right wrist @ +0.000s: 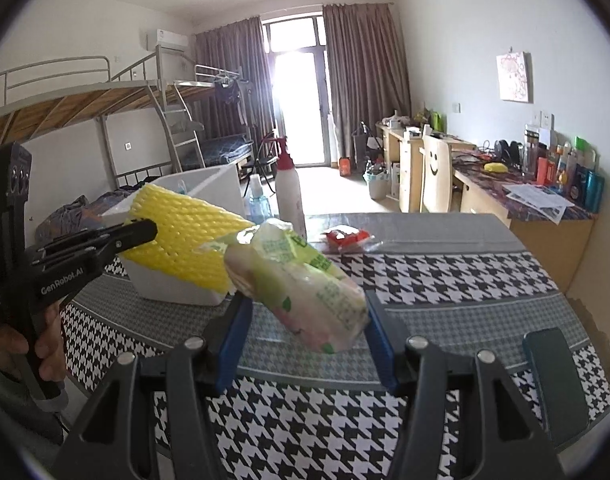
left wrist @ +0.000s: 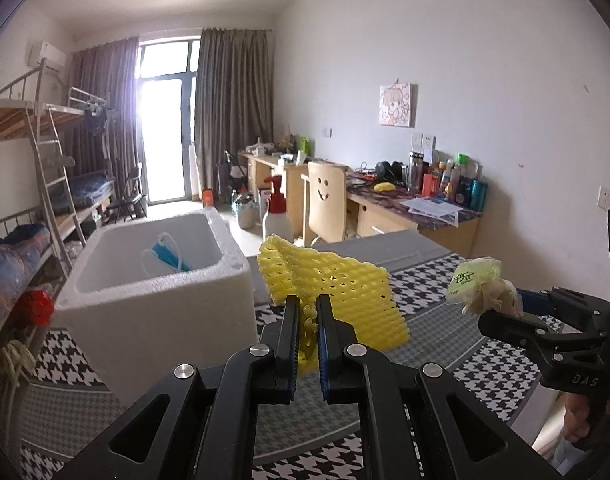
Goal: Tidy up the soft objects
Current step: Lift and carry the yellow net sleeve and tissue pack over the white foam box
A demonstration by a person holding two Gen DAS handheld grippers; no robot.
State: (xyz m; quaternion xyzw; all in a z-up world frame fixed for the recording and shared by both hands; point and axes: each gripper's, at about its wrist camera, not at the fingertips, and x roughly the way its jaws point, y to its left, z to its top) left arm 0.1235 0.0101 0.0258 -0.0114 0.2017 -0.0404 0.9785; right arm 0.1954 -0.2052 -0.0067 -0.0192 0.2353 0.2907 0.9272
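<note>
We work over a houndstooth-covered counter [right wrist: 445, 280] in a dorm room. Our left hand-held gripper [left wrist: 308, 320] is clamped on a yellow foam net [left wrist: 337, 284], just beside the white foam box [left wrist: 153, 308]. Our right hand-held gripper [right wrist: 305, 312] grips a plastic-wrapped packet [right wrist: 301, 280] above the counter.

The yellow foam net sleeve [left wrist: 337, 292] is soft, matt and open-meshed. The white foam box [left wrist: 157, 300] looks like grainy, matt polystyrene. In it lies a blue cloth-like face mask [left wrist: 167, 258]. The tissue pack [right wrist: 305, 284] has a glossy, crinkled plastic wrap. The left gripper [left wrist: 305, 312] and right gripper [right wrist: 305, 308] are matt black plastic with shiny metal pins and ribbed blue pads [right wrist: 233, 340]. The table cover [right wrist: 445, 276] is smooth, printed in houndstooth. The pump bottle [left wrist: 277, 210] at the far edge is glossy white plastic.
</note>
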